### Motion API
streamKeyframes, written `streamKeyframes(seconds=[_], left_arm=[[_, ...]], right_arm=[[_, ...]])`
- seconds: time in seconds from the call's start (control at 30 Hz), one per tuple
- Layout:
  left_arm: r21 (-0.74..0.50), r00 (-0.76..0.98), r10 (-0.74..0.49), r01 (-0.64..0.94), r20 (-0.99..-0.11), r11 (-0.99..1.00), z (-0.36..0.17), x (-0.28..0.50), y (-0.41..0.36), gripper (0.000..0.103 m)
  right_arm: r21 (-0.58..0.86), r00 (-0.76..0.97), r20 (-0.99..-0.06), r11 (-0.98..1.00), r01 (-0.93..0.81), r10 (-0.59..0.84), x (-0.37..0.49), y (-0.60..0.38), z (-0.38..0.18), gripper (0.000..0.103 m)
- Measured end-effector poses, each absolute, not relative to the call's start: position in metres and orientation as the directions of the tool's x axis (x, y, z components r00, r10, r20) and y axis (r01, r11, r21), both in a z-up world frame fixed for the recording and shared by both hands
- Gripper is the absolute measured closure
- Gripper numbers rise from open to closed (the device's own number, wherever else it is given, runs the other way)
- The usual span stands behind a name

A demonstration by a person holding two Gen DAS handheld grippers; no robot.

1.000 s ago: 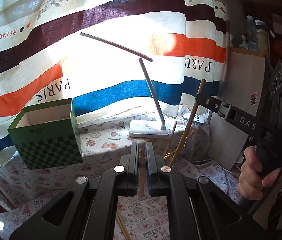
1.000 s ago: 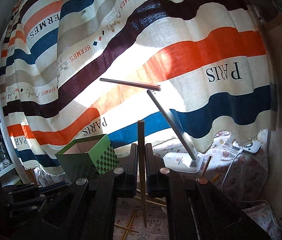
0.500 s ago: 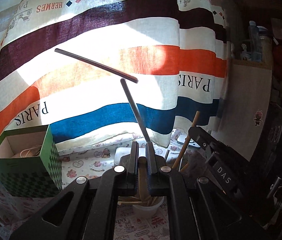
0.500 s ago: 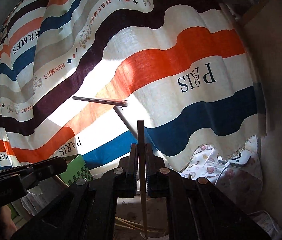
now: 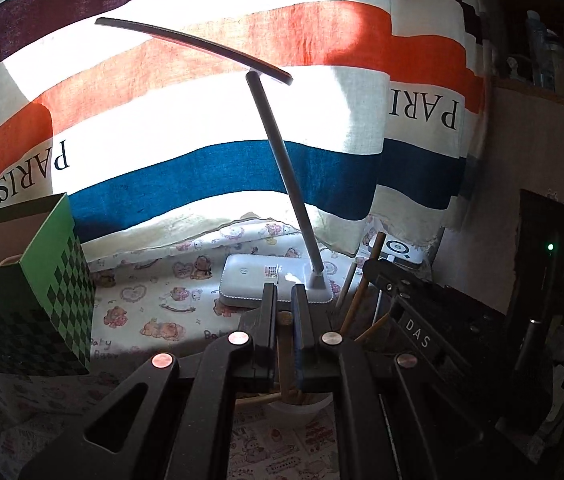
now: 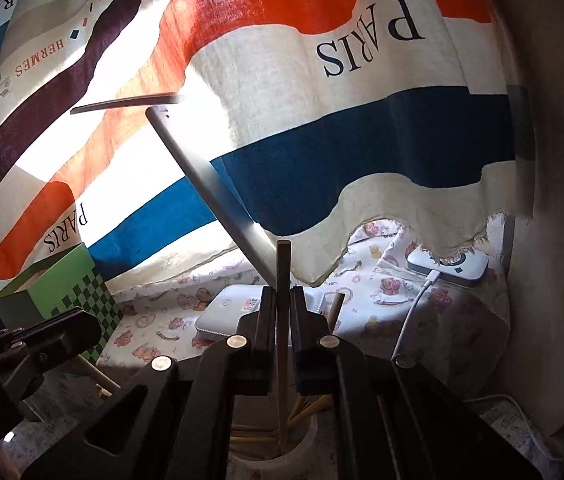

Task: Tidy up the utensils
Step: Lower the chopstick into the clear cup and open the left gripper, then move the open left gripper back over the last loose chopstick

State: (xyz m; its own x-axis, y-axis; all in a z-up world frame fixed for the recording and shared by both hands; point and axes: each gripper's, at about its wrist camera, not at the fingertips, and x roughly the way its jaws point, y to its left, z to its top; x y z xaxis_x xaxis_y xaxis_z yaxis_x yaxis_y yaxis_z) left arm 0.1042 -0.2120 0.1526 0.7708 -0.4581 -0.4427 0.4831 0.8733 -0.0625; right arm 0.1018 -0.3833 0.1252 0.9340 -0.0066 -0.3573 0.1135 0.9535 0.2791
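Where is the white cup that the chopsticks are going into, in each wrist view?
Left wrist view: the white cup shows at bottom centre, mostly hidden behind the left gripper, only its rim visible.
Right wrist view: the same cup sits at bottom centre below the right gripper, with chopsticks standing in it.
Shared landmark: the white desk lamp base, just behind the cup.

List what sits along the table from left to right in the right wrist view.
Left gripper → green box → lamp base → chopstick in the right gripper → white cable → white device.
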Motion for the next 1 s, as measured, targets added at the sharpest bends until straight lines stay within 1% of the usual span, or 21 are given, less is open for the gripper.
streamKeyframes(seconds=[0.1, 0.27, 0.3, 0.33, 0.4, 0.43, 0.47, 0.5, 0.53, 0.57, 0.6, 0.63, 0.7, 0.77, 0.83, 0.87, 0.93, 1.0], left_arm=[[-0.096, 0.747, -0.478, 0.493, -0.462, 0.864, 0.145, 0.113, -0.209, 0.097], [-0.086, 0.755, -0.467, 0.486, -0.460, 0.870, 0.141, 0.117, -0.207, 0.097], [-0.091, 0.755, -0.472, 0.488, -0.456, 0.868, 0.141, 0.116, -0.206, 0.095], [-0.097, 0.755, -0.479, 0.491, -0.449, 0.866, 0.142, 0.116, -0.204, 0.091], [-0.093, 0.773, -0.476, 0.485, -0.420, 0.870, 0.147, 0.110, -0.199, 0.070], [-0.083, 0.787, -0.467, 0.476, -0.403, 0.875, 0.150, 0.106, -0.196, 0.066], [-0.069, 0.801, -0.457, 0.469, -0.385, 0.880, 0.154, 0.101, -0.192, 0.062], [-0.057, 0.812, -0.450, 0.463, -0.372, 0.884, 0.156, 0.096, -0.188, 0.058], [-0.047, 0.825, -0.438, 0.452, -0.358, 0.891, 0.159, 0.092, -0.184, 0.055], [-0.040, 0.838, -0.425, 0.438, -0.342, 0.898, 0.162, 0.086, -0.178, 0.048], [-0.035, 0.854, -0.410, 0.422, -0.319, 0.906, 0.165, 0.080, -0.171, 0.043], [-0.030, 0.868, -0.397, 0.407, -0.299, 0.913, 0.167, 0.073, -0.163, 0.040], [-0.017, 0.895, -0.359, 0.367, -0.265, 0.930, 0.170, 0.061, -0.148, 0.026], [-0.001, 0.923, -0.311, 0.319, -0.226, 0.948, 0.172, 0.048, -0.132, 0.018], [0.021, 0.937, -0.280, 0.290, -0.207, 0.957, 0.173, 0.038, -0.118, 0.013], [0.035, 0.941, -0.270, 0.283, -0.206, 0.959, 0.173, 0.033, -0.112, 0.012], [0.060, 0.953, -0.241, 0.255, -0.182, 0.965, 0.172, 0.021, -0.100, 0.011], [0.072, 0.965, -0.211, 0.224, -0.155, 0.972, 0.170, 0.008, -0.087, 0.001]], right_arm=[[0.329, 0.913, -0.405, 0.939, 0.101, 0.044, 0.112, -0.393, 0.115, 0.095], [0.379, 0.889, -0.446, 0.922, 0.080, 0.107, 0.119, -0.399, 0.107, 0.095], [0.383, 0.887, -0.448, 0.920, 0.080, 0.109, 0.119, -0.398, 0.106, 0.095], [0.382, 0.888, -0.447, 0.921, 0.081, 0.108, 0.119, -0.398, 0.107, 0.095], [0.378, 0.893, -0.438, 0.923, 0.078, 0.104, 0.116, -0.396, 0.110, 0.095], [0.375, 0.896, -0.432, 0.924, 0.070, 0.107, 0.115, -0.395, 0.112, 0.093], [0.371, 0.898, -0.425, 0.927, 0.060, 0.112, 0.113, -0.394, 0.115, 0.090], [0.365, 0.901, -0.420, 0.930, 0.054, 0.112, 0.110, -0.393, 0.117, 0.079], [0.360, 0.905, -0.412, 0.932, 0.053, 0.108, 0.107, -0.392, 0.121, 0.070], [0.357, 0.910, -0.400, 0.933, 0.050, 0.104, 0.104, -0.391, 0.124, 0.067], [0.354, 0.916, -0.389, 0.934, 0.046, 0.103, 0.101, -0.390, 0.127, 0.060], [0.352, 0.919, -0.379, 0.935, 0.038, 0.105, 0.097, -0.388, 0.130, 0.054], [0.345, 0.926, -0.360, 0.938, 0.016, 0.117, 0.090, -0.383, 0.138, 0.051], [0.329, 0.933, -0.339, 0.944, -0.005, 0.123, 0.081, -0.375, 0.146, 0.048], [0.292, 0.942, -0.309, 0.956, -0.037, 0.131, 0.070, -0.364, 0.156, 0.038], [0.271, 0.949, -0.291, 0.962, -0.043, 0.124, 0.064, -0.357, 0.160, 0.035], [0.240, 0.957, -0.267, 0.970, -0.045, 0.110, 0.051, -0.345, 0.165, 0.027], [0.210, 0.956, -0.268, 0.976, -0.064, 0.120, 0.041, -0.330, 0.166, 0.021]])
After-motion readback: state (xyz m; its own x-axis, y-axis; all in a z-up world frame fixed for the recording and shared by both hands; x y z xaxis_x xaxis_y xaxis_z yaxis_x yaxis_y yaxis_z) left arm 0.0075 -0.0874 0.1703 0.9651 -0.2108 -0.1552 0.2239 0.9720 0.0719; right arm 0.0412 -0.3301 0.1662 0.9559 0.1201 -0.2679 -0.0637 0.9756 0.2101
